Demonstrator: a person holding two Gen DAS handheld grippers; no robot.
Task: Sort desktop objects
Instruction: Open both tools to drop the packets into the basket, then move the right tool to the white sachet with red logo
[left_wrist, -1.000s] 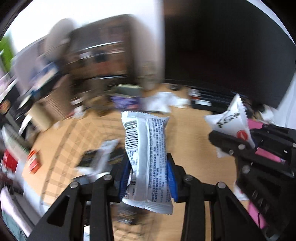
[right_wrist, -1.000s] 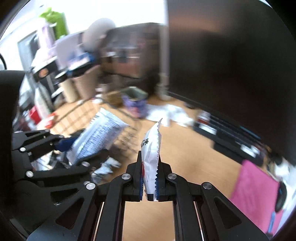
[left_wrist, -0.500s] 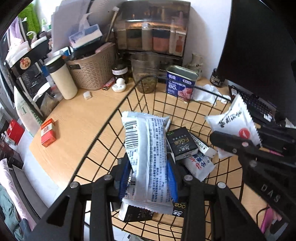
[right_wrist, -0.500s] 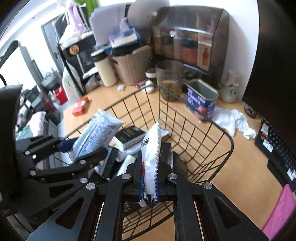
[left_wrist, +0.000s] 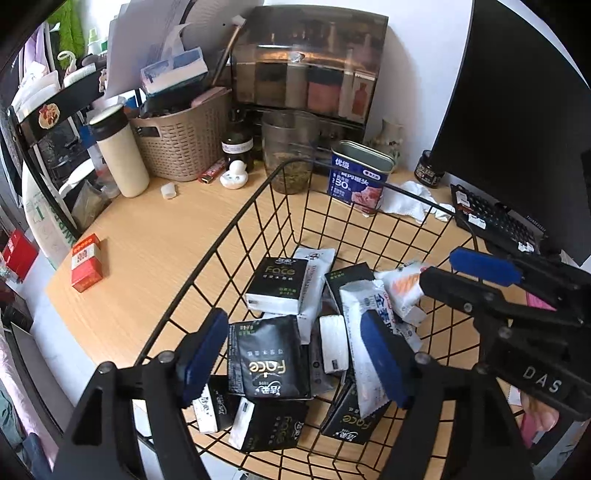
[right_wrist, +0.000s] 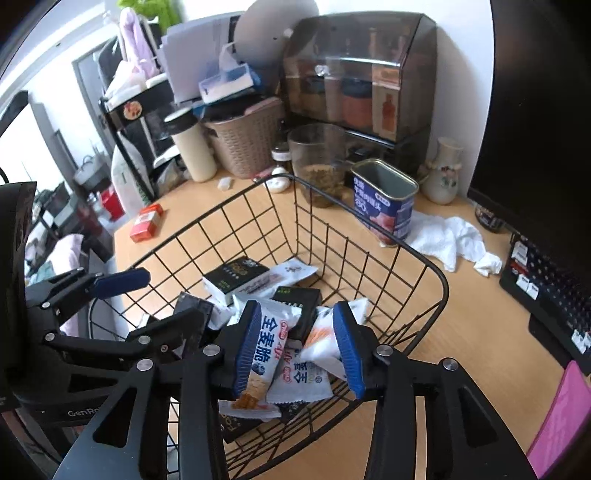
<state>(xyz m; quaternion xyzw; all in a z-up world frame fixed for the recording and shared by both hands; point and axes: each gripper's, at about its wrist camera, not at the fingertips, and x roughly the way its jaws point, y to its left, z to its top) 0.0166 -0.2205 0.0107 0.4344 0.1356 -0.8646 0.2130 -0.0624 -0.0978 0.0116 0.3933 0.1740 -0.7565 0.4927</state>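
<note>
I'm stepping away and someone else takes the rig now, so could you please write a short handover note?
Left gripper: jaws have just opened, nothing between them.
Right gripper: jaws have just opened; the white snack packet lies loose below them.
Both hang over the black wire basket, which holds the black Face tissue packs and snack packets.
Still on the desk: red box, blue tin, crumpled white tissue.

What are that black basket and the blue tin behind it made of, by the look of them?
The black basket: thin metal wire, probably with a matte black coating; the open grid of rods shows the desk through it. The blue tin: sheet metal, it seems, with a glossy printed blue outside and a bare silvery inside and rim.
</note>
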